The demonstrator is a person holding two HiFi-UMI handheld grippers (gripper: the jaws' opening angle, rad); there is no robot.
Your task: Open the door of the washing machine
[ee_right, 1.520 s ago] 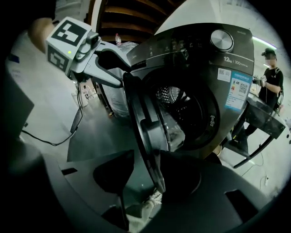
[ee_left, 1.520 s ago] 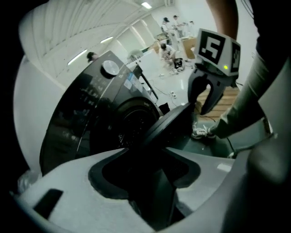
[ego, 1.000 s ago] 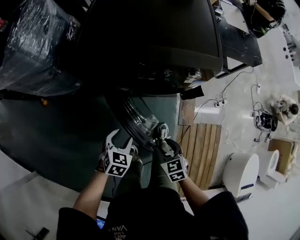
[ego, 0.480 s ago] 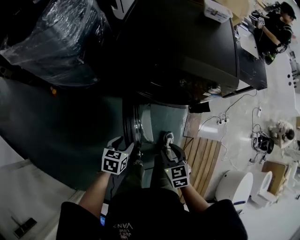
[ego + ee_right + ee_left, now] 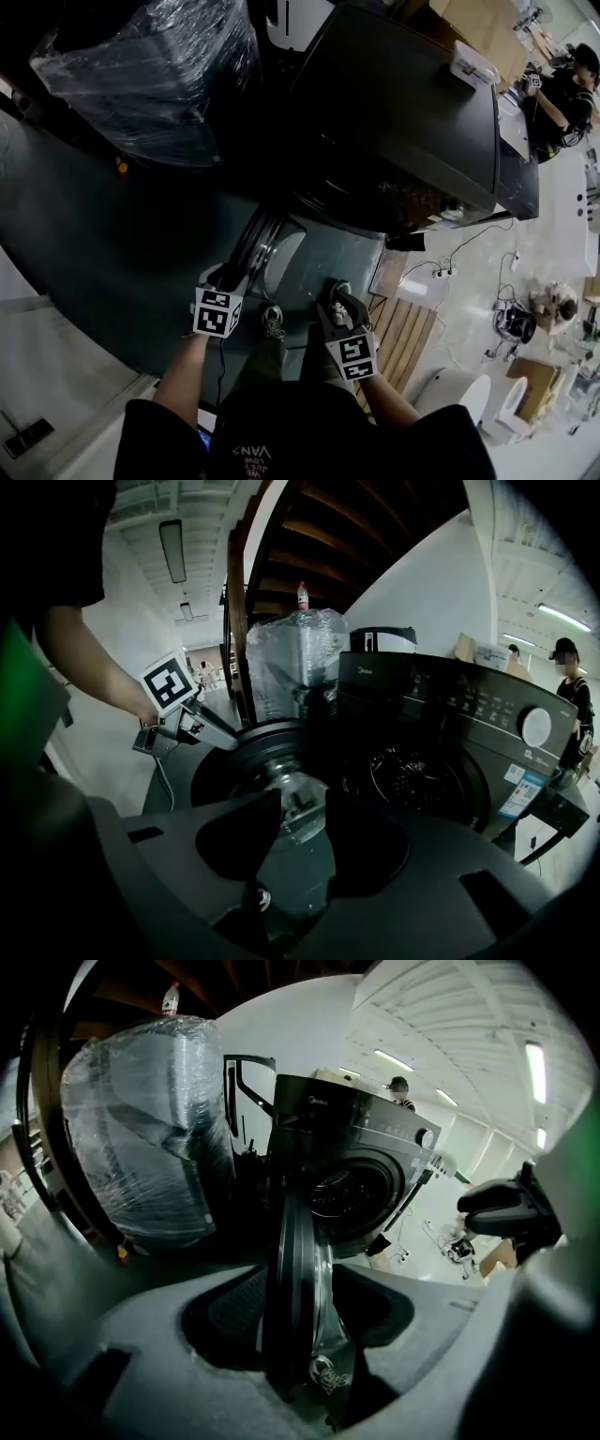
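We look down at the dark washing machine (image 5: 403, 122). Its door (image 5: 265, 246) is open and swung out toward us. From above we see the door only from its edge, so its round glass is hard to make out. The top of the machine hides the drum hole from above. The right gripper view does show the drum hole (image 5: 412, 780).

The left tongs (image 5: 223, 278) are at the door's outer edge. Their tips are dark and hard to see from above. In the left gripper view the door's rim stands between the two jaws, and the tongs are clenched on it.

The right tongs (image 5: 339, 294) hang just beside the door, not touching it. Their jaws are apart and have just been closing a little, with nothing between them.

A big bundle (image 5: 159, 75) in shiny clear wrap stands next to the machine. A person (image 5: 562, 89) is at the far edge, partly cut off. A white thing (image 5: 459, 394) sits on the floor; we cannot tell what it is.
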